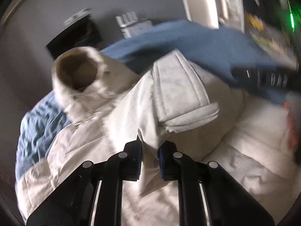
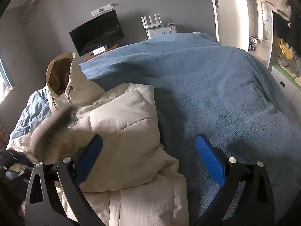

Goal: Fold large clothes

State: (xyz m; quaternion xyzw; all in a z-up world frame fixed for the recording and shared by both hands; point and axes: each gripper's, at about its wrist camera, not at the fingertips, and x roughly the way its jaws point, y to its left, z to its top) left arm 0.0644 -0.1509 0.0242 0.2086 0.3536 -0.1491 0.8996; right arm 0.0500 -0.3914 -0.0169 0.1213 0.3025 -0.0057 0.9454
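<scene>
A cream padded hooded jacket [image 1: 116,116] lies on a blue blanket [image 1: 197,43]. Its hood [image 1: 77,71] stands up at the far left, and a sleeve [image 1: 178,92] lies folded across the body. My left gripper [image 1: 149,146] is shut on a fold of the jacket fabric and lifts it; this view is motion-blurred. In the right wrist view the jacket [image 2: 128,131] lies partly folded at the left of the blanket [image 2: 216,86]. My right gripper [image 2: 148,146] is open and empty above the jacket's right edge. The other gripper shows dark at the right edge of the left wrist view [image 1: 267,77].
A dark monitor [image 2: 96,32] and a white router [image 2: 160,25] stand against the grey wall beyond the bed. An open doorway [image 2: 257,28] and a shelf with clothes [image 2: 286,60] are at the right. A window edge [image 2: 5,86] is at the left.
</scene>
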